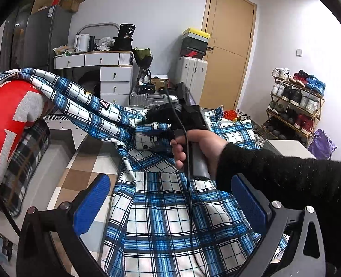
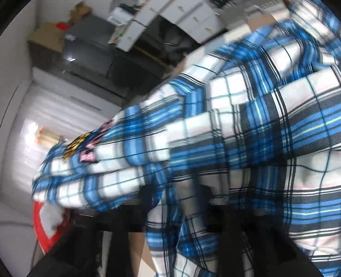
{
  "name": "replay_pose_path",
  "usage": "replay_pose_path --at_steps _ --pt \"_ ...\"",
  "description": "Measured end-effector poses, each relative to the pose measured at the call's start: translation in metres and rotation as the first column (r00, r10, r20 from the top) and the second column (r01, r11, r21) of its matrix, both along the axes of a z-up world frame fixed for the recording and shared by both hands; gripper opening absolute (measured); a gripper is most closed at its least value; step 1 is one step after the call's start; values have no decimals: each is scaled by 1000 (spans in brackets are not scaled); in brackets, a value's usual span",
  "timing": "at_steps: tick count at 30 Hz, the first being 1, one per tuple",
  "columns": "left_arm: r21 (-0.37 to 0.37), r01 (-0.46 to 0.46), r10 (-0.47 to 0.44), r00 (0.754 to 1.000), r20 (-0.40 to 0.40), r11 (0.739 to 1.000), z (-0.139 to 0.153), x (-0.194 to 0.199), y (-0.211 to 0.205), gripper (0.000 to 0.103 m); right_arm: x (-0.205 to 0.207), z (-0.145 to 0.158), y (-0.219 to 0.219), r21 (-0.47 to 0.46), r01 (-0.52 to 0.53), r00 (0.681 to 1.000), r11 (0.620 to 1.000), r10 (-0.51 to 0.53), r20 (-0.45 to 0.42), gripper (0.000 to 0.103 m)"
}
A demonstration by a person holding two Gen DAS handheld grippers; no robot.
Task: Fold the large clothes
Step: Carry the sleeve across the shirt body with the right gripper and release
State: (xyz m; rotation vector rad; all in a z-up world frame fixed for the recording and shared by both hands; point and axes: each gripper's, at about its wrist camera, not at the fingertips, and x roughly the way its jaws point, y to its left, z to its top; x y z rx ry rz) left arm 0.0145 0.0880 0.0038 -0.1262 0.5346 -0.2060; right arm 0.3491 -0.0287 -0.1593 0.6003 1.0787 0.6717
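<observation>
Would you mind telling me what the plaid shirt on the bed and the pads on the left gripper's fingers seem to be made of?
The plaid shirt looks like thin woven cloth, probably cotton or a blend: matte, blue, white and black checks, soft creases, a faint twill weave close up. The finger pads of the left gripper look like blue rubber or soft plastic, with a fine gridded texture, mounted on black, rigid-looking arms.

The bed is viewed from just above by the left wrist camera, faced toward the door. The right wrist view, tilted and blurred, is pressed close against the plaid shirt, shared by both.
</observation>
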Motion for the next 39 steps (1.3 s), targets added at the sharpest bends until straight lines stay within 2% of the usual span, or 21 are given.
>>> replay_pose_path --at_steps 1,4,7,9,10,14,18,21,22,24,26,28,31,32,33,35,37,38,39 --pt "-5 5 -5 1000 2 1000 1 0 1 102 -9 8 -9 16 1 999 1000 -1 35 88" --pt "-2 16 -16 1000 15 1000 2 -1 0 102 -31 33 -46 100 -17 993 995 5 122 95" --pt "11 19 -19 1000 14 1000 0 1 -3 102 -60 54 -89 118 24 986 993 -43 162 102" --pt "17 15 -15 1000 7 1000 -1 2 -5 102 -78 68 -121 72 67 976 995 -80 200 103" --pt "19 13 -13 1000 4 1000 -2 3 -6 102 -83 73 -124 45 79 972 996 -87 219 103" --pt "29 6 -6 1000 -7 1000 -4 3 -11 102 -107 85 -171 -149 163 957 975 -119 266 103" --pt "66 4 -4 1000 -10 998 -8 2 -19 102 -94 72 -232 -303 228 965 925 -173 198 103" --pt "106 8 -7 1000 -13 994 -11 4 -26 102 -82 66 -265 -323 235 969 917 -195 152 103" --pt "116 8 -6 1000 -16 993 -12 5 -28 102 -80 69 -272 -356 240 968 903 -194 161 103" --pt "141 7 -3 1000 -27 990 -15 8 -30 102 -77 73 -281 -482 232 968 845 -154 196 103" --pt "152 7 -2 999 -38 988 -17 10 -30 102 -82 74 -281 -611 179 974 771 -52 220 103" --pt "157 10 -2 999 -49 988 -19 11 -29 102 -88 72 -281 -722 131 976 680 41 216 103" --pt "156 15 -5 998 -64 988 -19 13 -32 102 -99 60 -285 -825 94 971 557 132 200 102" --pt "151 20 -9 997 -71 988 -19 14 -32 102 -99 55 -286 -841 79 971 535 150 186 100" --pt "147 24 -13 997 -75 989 -19 14 -34 102 -97 49 -285 -844 59 972 533 163 171 97" --pt "150 27 -15 997 -78 988 -20 14 -38 102 -92 40 -281 -848 26 972 530 185 145 84" --pt "171 32 -18 997 -80 985 -21 13 -43 102 -86 27 -281 -859 12 974 511 187 125 78" --pt "180 36 -22 996 -82 983 -22 12 -46 102 -82 22 -282 -855 -1 977 519 182 109 64" --pt "187 38 -23 996 -82 982 -22 12 -48 102 -76 16 -283 -843 -20 978 537 184 94 56"
